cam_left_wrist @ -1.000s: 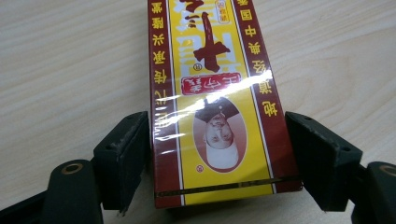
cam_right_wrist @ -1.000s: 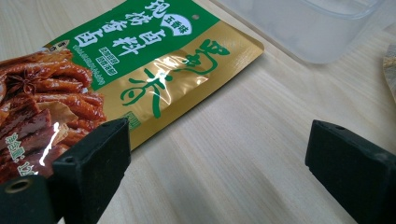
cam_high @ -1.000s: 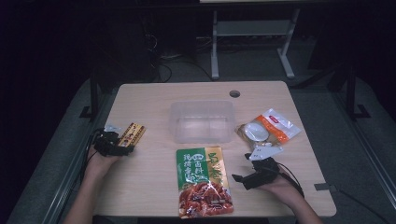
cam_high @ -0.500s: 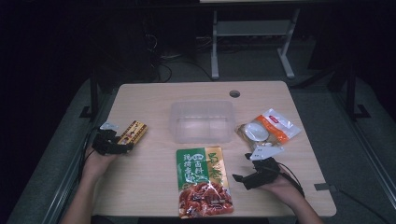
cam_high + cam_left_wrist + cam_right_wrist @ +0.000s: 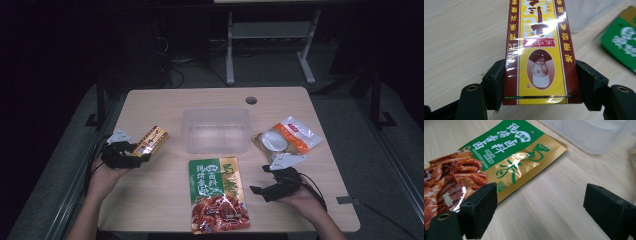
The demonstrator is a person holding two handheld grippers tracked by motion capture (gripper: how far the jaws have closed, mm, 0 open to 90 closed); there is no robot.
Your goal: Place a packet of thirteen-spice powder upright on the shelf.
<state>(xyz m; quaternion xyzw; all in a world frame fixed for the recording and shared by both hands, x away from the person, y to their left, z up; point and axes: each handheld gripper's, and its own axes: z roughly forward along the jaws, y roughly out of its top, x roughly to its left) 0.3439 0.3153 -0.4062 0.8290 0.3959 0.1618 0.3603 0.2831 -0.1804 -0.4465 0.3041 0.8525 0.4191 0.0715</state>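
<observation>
Left gripper [image 5: 540, 85] fingers clamp the yellow-and-maroon box [image 5: 537, 50] at the counter's [image 5: 160, 200] left edge; box's far end cut off by frame top. Right gripper [image 5: 540, 213] fingers spread wide, empty, beside green sauce pouch [image 5: 486, 167]. Clear tub [image 5: 216, 130] contents indistinct.

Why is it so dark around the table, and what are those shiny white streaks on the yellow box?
In the high view the light falls on the table, so the room around it goes black. In the left gripper view the yellow box between the left claw's jaws wears glossy wrap, which mirrors the lamp as white glare. In the right gripper view the green sauce packet glints too.
</observation>
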